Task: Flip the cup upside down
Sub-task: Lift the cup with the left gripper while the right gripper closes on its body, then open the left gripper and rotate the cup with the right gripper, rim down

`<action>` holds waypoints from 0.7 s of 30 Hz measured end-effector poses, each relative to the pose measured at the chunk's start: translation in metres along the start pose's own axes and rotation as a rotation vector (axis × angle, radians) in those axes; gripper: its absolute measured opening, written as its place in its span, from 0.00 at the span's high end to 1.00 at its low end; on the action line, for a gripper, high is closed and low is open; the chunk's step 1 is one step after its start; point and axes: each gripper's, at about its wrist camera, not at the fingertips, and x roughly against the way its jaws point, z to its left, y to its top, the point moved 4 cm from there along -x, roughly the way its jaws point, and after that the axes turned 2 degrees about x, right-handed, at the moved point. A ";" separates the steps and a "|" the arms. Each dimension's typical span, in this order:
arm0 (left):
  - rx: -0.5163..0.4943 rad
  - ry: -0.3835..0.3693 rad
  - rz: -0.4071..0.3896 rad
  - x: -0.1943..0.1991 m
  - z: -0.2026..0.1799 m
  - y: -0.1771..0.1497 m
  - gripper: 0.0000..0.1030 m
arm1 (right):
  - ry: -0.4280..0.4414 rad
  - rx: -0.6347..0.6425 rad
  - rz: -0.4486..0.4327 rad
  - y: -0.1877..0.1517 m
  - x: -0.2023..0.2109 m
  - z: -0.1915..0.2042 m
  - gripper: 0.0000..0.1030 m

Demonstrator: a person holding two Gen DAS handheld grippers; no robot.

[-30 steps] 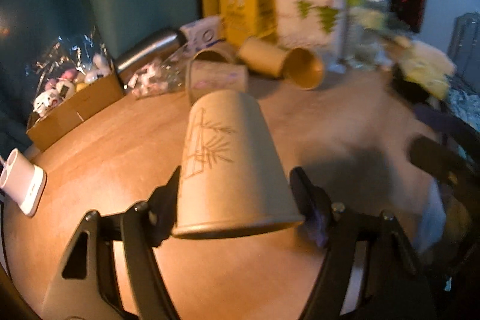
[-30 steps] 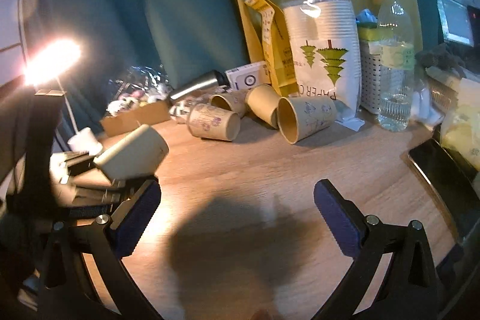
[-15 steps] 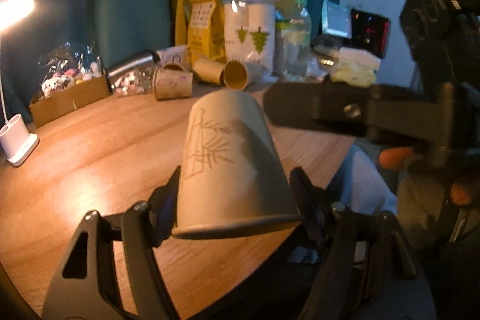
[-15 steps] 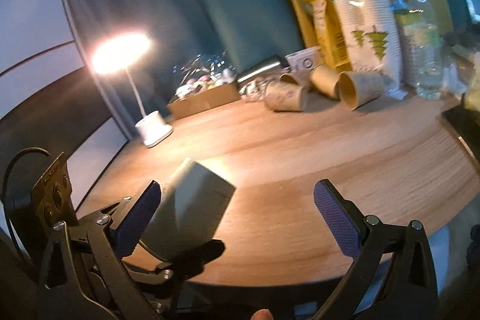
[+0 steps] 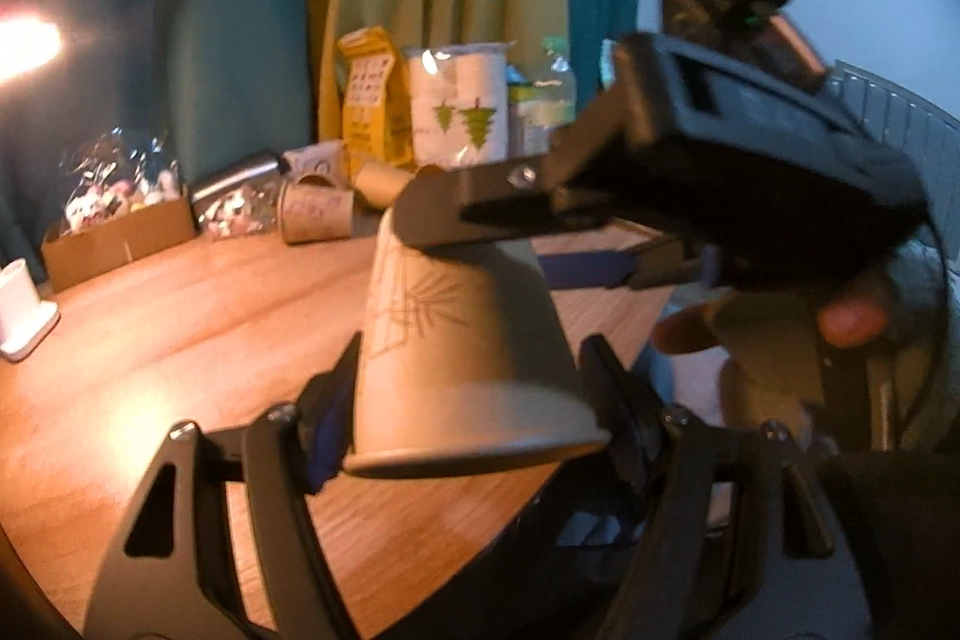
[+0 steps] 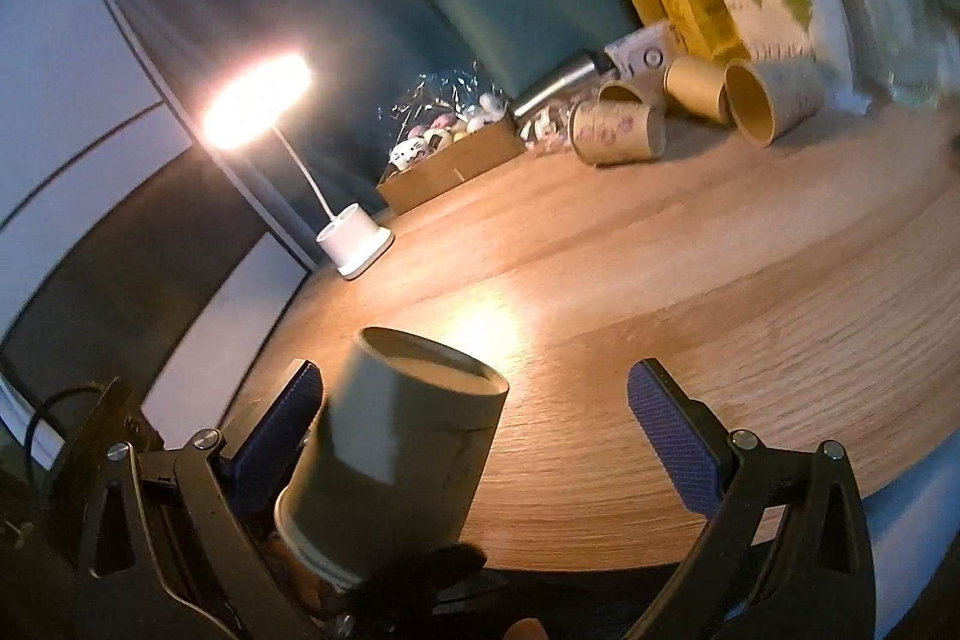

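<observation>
Cup (image 5: 456, 352) inverted in left gripper (image 5: 474, 436) jaws' clench, right gripper (image 6: 474, 424) jaws spread around its base

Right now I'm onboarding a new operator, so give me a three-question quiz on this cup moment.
1. True or false: the right gripper is clamped shut.
2. The left gripper holds the paper cup near its: A) rim B) base C) nowhere
3. Fill in: the cup's closed base lies between the right gripper's open ____.

Key: 1 false; 2 A; 3 fingers.
</observation>
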 end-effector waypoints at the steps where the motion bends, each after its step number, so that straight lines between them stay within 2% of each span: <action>1: -0.001 -0.005 0.000 0.001 -0.001 0.000 0.32 | 0.015 -0.013 0.003 0.000 0.000 -0.001 0.00; 3: -0.007 -0.011 -0.005 0.003 -0.003 0.000 0.32 | 0.033 -0.020 0.012 0.000 -0.001 0.001 0.07; 5: -0.009 -0.014 -0.008 0.004 -0.005 0.001 0.32 | 0.082 -0.013 0.016 0.000 0.000 0.007 0.21; 8: -0.011 -0.022 -0.017 0.006 -0.007 0.002 0.32 | 0.106 0.013 0.020 0.002 0.003 0.017 0.35; 21: -0.002 -0.030 -0.049 0.009 -0.005 0.001 0.32 | 0.129 0.003 0.024 0.004 0.004 0.018 0.37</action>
